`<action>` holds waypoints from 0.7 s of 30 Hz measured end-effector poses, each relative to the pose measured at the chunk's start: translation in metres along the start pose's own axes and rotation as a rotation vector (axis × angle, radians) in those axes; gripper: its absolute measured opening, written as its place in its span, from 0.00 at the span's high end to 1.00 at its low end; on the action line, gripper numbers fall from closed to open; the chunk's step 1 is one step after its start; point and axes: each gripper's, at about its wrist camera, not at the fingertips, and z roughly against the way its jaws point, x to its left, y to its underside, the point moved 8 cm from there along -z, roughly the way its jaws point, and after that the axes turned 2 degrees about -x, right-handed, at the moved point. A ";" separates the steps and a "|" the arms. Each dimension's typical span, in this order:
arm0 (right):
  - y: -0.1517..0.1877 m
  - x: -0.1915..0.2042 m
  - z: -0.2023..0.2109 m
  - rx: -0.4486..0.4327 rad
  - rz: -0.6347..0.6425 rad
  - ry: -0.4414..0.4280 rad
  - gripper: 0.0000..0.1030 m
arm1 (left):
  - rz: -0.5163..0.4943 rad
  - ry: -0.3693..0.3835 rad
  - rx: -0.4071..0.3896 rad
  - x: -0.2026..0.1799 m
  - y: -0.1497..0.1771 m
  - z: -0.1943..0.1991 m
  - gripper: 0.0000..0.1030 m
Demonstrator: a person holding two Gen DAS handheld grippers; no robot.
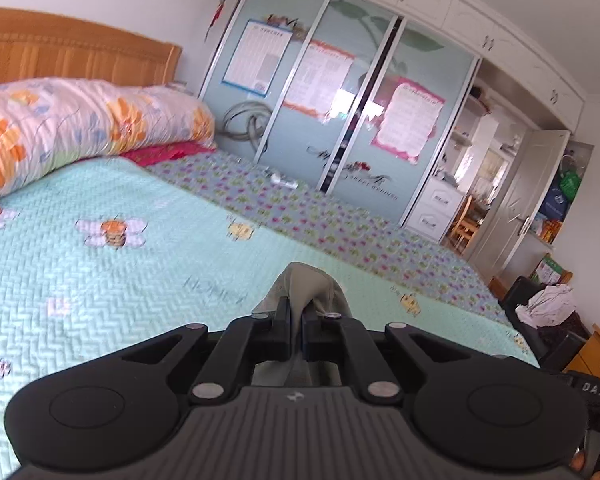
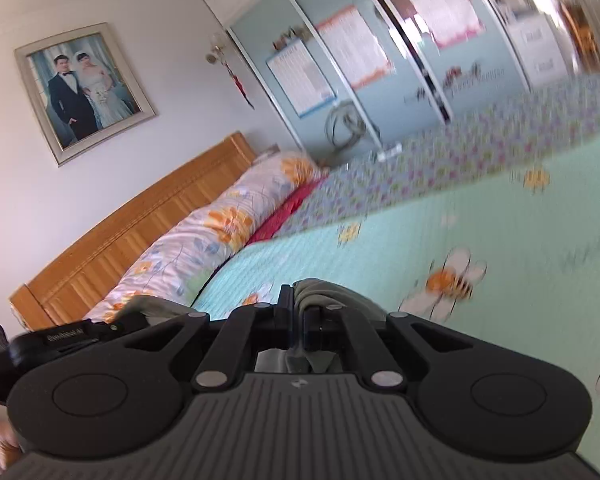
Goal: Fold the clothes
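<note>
A grey-green garment (image 1: 306, 286) bunches up between the fingers of my left gripper (image 1: 296, 312), which is shut on its fabric above the mint quilt (image 1: 140, 272). In the right wrist view my right gripper (image 2: 299, 308) is shut on another fold of the same grey-green garment (image 2: 324, 292), held above the bed. More of the cloth hangs below both grippers behind the jaws, mostly hidden. The left gripper's black body (image 2: 80, 334) shows at the left edge of the right wrist view, with cloth draped by it.
A rolled floral duvet (image 1: 80, 124) lies along the wooden headboard (image 1: 72, 52), over a red cloth (image 1: 168, 152). Sliding wardrobe doors (image 1: 340, 112) stand beyond the bed. A dark chair with white clothes (image 1: 548, 304) is at the bed's far right.
</note>
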 end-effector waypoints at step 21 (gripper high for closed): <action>-0.076 0.110 0.101 -0.223 0.226 -0.125 0.96 | -0.035 0.150 -0.207 -0.032 -0.073 0.100 0.96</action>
